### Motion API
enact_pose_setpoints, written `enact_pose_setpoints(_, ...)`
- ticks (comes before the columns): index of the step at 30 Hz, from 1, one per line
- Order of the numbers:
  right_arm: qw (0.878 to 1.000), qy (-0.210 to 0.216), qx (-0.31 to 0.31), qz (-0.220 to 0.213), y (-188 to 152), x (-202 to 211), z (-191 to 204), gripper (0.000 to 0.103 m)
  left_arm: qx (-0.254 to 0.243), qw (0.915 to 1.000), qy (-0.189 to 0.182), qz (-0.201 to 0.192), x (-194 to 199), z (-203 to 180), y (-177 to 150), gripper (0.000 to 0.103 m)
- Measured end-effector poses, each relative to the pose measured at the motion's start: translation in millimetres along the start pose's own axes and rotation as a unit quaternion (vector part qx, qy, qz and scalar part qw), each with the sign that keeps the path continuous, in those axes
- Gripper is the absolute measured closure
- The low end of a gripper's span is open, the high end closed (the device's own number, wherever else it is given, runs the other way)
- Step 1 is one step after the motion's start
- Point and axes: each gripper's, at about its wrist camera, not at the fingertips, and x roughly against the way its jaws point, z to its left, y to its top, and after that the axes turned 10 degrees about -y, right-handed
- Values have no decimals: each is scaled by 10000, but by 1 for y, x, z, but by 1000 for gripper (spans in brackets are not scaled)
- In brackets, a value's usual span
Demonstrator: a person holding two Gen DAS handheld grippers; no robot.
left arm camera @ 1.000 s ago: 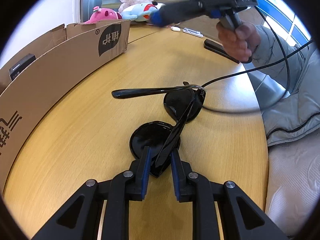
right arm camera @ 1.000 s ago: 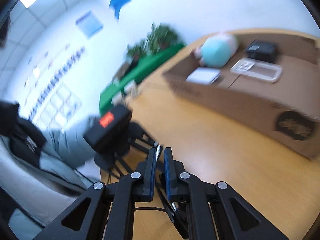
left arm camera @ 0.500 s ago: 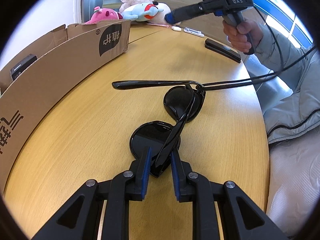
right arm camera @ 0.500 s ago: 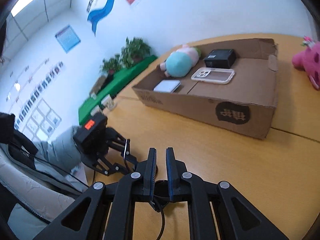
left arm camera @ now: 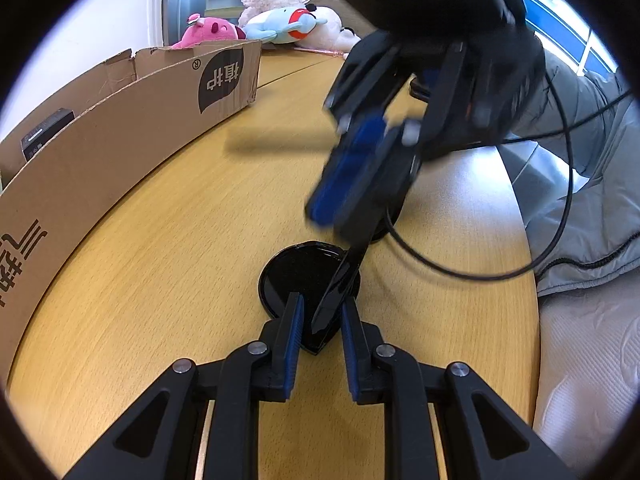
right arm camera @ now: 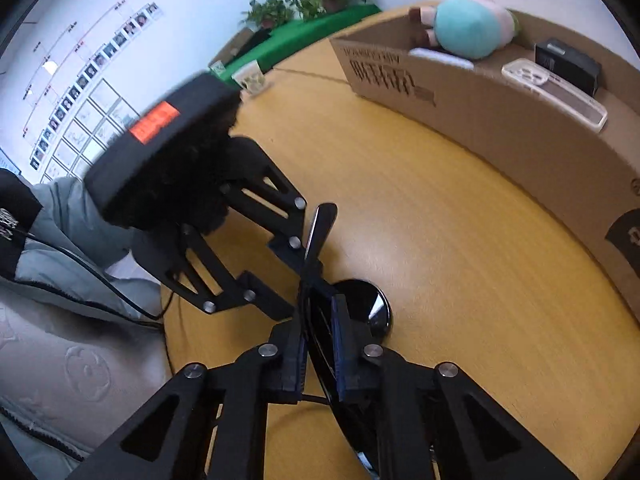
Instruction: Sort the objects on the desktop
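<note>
1. My left gripper [left arm camera: 319, 320]: black linkage arms, silver screws, blue pads.
2. My right gripper [right arm camera: 319, 344]: same build, black cable [left arm camera: 440, 268] trailing.
3. Orange label [right arm camera: 154, 122] on the left unit's housing.
4. I wear a grey puffer sleeve [left arm camera: 588, 184].

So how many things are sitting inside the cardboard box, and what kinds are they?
Counting inside the cardboard box, as the right wrist view shows it:
Stuffed toy: 1
Black box: 1
Clear phone case: 1
White flat thing, partly hidden by the wall: 1
Total: 4
</note>
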Motion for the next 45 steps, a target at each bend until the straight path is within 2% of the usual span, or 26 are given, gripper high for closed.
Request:
enact_pose_setpoints(6, 9916, 296, -614, -1099, -23, 69, -24, 95, 14, 10000, 4, 10, 1, 2, 1, 85)
enact_pose_setpoints(13, 9794, 162, -1192, -1621, -55, 111, -46, 95, 2, 10000, -2, 11, 1, 3, 2, 86)
enact_pose_setpoints(16, 9780, -14, -1266, -1657, -52, 118, -47, 93, -12, 10000, 15, 22, 0, 2, 2, 88)
enact_pose_setpoints(18, 9779, -246, -1322, -1604, -48, 121, -49, 87, -52, 10000, 43, 49, 0, -3, 2, 88)
enact_pose_setpoints(22, 9760, -467, -1352, -1643, -32, 136, -55, 82, -78, 9999, 65, 55, 0, -7, 0, 87)
enact_pose_setpoints(24, 9762, -581, -1160, -1740, -15, 152, -50, 72, -90, 9999, 74, 63, -1, -8, -1, 87)
enact_pose_setpoints(33, 9762, -1276, 177, -1744, 101, 233, -1, 71, -142, 9998, 77, 92, -3, -10, -1, 87)
enact_pose_setpoints(36, 9725, -1562, 575, -1632, 125, 260, 19, 71, -168, 9998, 108, 87, -3, -11, 0, 87)
enact_pose_setpoints(40, 9626, -2168, 848, -1384, 129, 289, 33, 70, -198, 9997, 119, 82, -3, -12, -1, 87)
enact_pose_setpoints(45, 9481, -2860, 605, -1254, 97, 321, 28, 69, -313, 9994, 102, 102, -3, -15, -3, 88)
